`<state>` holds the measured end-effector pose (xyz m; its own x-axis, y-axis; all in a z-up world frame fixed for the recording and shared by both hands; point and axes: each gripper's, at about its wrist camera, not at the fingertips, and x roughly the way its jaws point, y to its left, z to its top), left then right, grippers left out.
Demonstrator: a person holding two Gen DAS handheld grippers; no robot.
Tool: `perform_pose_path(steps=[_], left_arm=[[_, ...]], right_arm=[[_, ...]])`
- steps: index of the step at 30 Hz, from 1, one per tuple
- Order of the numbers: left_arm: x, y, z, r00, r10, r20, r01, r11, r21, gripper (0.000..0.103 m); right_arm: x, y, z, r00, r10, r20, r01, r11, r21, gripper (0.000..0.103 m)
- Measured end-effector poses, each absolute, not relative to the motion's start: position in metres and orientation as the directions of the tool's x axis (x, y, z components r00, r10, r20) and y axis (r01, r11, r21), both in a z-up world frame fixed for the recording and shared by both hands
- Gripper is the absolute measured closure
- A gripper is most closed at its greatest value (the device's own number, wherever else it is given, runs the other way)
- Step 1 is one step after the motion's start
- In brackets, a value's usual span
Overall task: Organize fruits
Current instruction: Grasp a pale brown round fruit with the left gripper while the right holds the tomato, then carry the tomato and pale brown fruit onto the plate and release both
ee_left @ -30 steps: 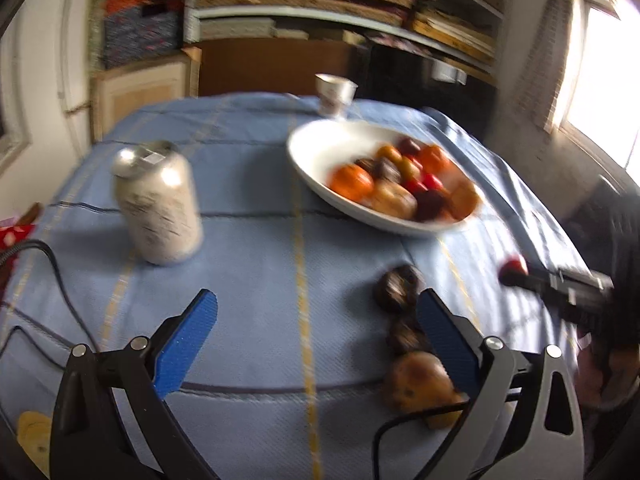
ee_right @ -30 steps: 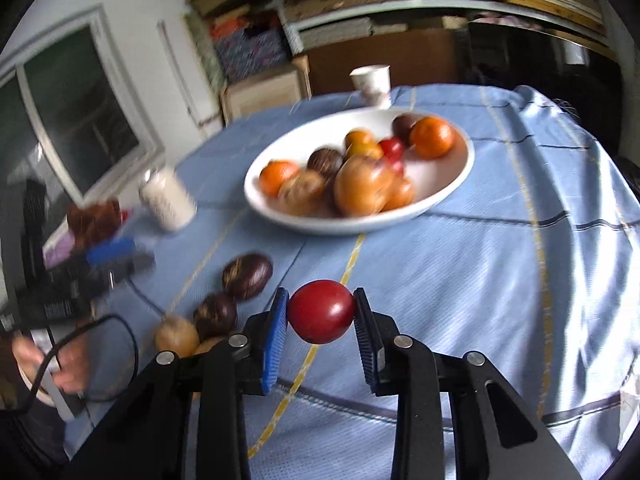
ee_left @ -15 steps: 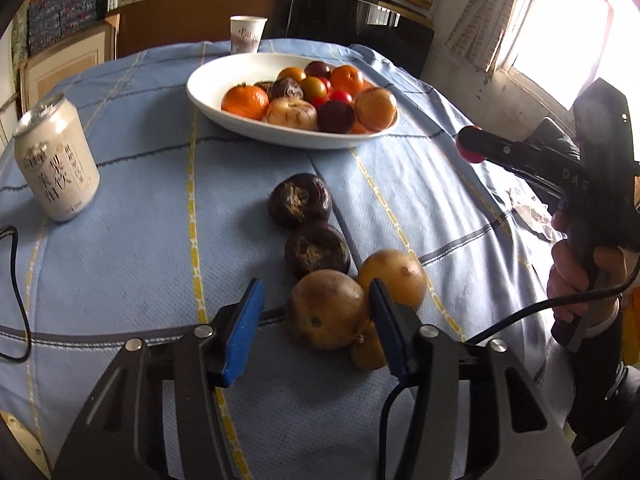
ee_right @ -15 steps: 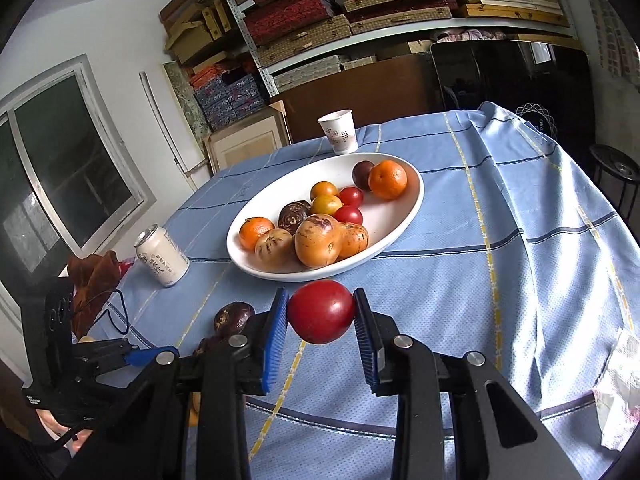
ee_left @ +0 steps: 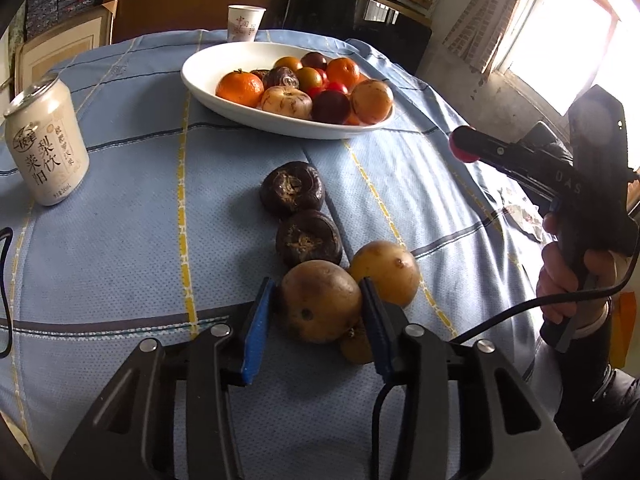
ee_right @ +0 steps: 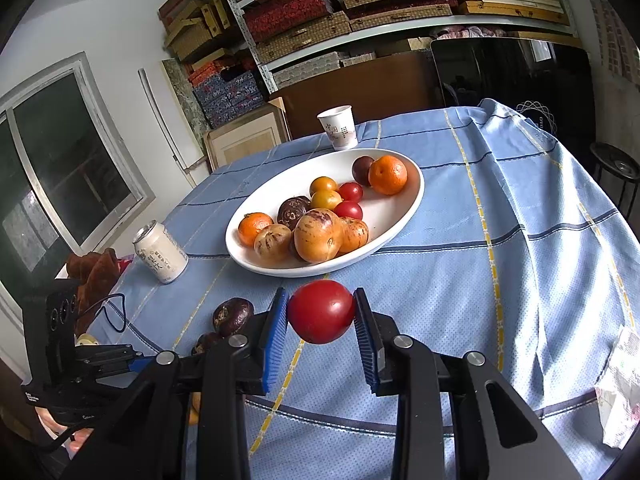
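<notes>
Short of the white oval bowl (ee_left: 224,92), my left gripper (ee_left: 316,316) has closed from spread onto the brown round fruit (ee_left: 320,300), so it's ready to lift. My right gripper (ee_right: 320,316) still pinches the red tomato (ee_right: 320,310) just before that bowl's rim.

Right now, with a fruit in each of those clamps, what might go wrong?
The left gripper pinches a brownish round fruit that touches a yellow-brown neighbour; lifting it might send that one rolling. The right gripper holds a smooth red fruit only at its sides, so it could slip before reaching the crowded white oval bowl.
</notes>
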<state>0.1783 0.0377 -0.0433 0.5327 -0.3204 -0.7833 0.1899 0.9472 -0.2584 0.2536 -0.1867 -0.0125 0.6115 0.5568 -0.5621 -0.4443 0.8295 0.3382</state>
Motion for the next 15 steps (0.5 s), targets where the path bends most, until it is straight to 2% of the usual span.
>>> perform_pose_path(steps=[8, 13, 15], left_arm=[[0.171, 0.047, -0.031, 0.604, -0.284, -0.745, 0.158, 0.959, -0.237, 0.061], [0.162, 0.046, -0.020, 0.677, -0.171, -0.716, 0.126, 0.985, -0.116, 0.061], [0.162, 0.047, -0.009, 0.691, -0.164, -0.704, 0.134, 0.986, -0.097, 0.061]], right_arm=[[0.248, -0.177, -0.013, 0.612, 0.555, -0.564, -0.472, 0.828, 0.303, 0.070], [0.238, -0.167, -0.014, 0.626, 0.554, -0.549, -0.515, 0.822, 0.242, 0.070], [0.236, -0.162, -0.014, 0.631, 0.554, -0.544, -0.530, 0.819, 0.220, 0.070]])
